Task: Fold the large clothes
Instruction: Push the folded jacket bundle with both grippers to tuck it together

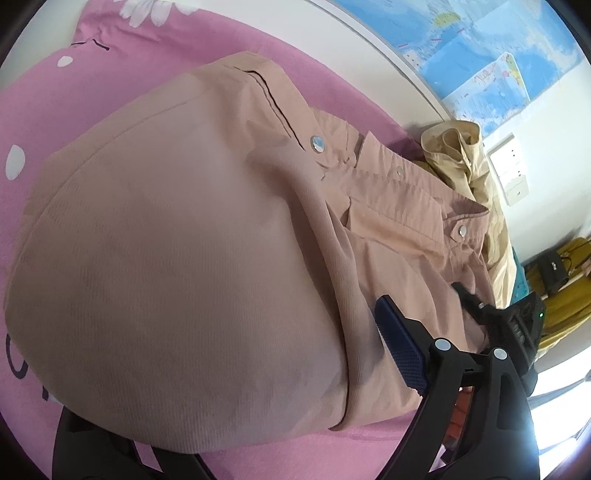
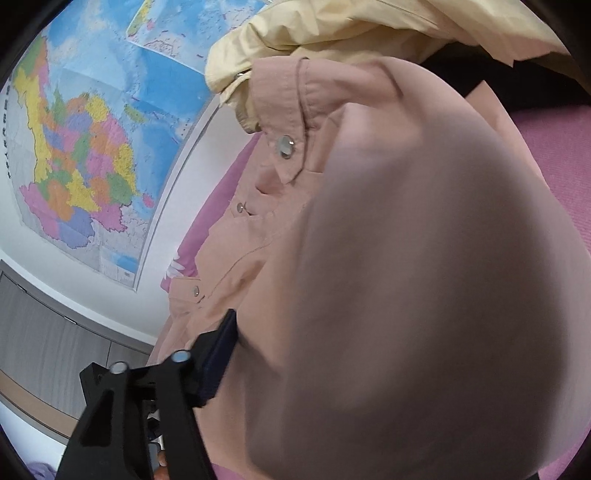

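Observation:
A dusty-pink snap-button shirt (image 1: 207, 240) lies on a pink bed sheet (image 1: 55, 99). A fold of it bulges close over the left wrist lens. My left gripper (image 1: 266, 413) is mostly hidden under this cloth; one blue-padded finger (image 1: 399, 350) shows at the right, pressed against the fabric. The other gripper's black body (image 1: 517, 325) rests on the shirt's far edge. In the right wrist view the same pink shirt (image 2: 424, 277) fills the frame, blurred and very near. My right gripper (image 2: 317, 373) has one dark finger (image 2: 218, 358) against the cloth, the other hidden.
A pale yellow garment (image 1: 476, 177) lies bunched beyond the pink shirt, also in the right wrist view (image 2: 351, 29). A wall map (image 2: 85, 140) hangs behind the bed. A white wall socket panel (image 1: 513, 173) and yellow items (image 1: 569, 280) lie at the right.

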`<state>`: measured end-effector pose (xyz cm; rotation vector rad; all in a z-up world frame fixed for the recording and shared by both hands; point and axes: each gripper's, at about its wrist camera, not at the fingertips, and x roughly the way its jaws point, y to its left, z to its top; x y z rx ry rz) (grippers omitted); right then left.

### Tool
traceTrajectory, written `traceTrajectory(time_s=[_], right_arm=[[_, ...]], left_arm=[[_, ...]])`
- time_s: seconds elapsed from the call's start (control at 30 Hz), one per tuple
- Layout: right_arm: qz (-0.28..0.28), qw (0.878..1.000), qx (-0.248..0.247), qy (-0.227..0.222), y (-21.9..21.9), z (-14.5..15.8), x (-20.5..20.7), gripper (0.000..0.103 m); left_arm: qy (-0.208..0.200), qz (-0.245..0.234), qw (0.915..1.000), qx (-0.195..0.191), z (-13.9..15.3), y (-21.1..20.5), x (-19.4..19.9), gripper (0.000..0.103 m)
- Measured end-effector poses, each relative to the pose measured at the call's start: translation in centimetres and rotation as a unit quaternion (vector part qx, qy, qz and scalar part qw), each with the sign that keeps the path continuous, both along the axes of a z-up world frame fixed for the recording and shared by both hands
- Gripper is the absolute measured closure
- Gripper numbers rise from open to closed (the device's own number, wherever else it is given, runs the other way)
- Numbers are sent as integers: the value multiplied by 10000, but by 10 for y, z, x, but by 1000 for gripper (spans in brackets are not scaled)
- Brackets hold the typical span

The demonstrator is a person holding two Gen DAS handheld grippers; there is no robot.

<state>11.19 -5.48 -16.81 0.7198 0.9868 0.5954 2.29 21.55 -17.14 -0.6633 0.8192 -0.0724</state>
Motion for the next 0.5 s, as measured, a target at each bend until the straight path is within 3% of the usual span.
traceTrajectory(time_s=[0.07,0.3,0.5], right_arm=[[-5,10000,52,83,-3,-4,2,58],[54,9997,174,150,-6,-8,6,61],[134,9998,100,111,-6,-9,6,68]], left_arm=[[-1,12,10000,-39,0,1,2,14],[20,63,10000,68,1,-6,5,10],[82,180,9996,191,2,-4,3,21]])
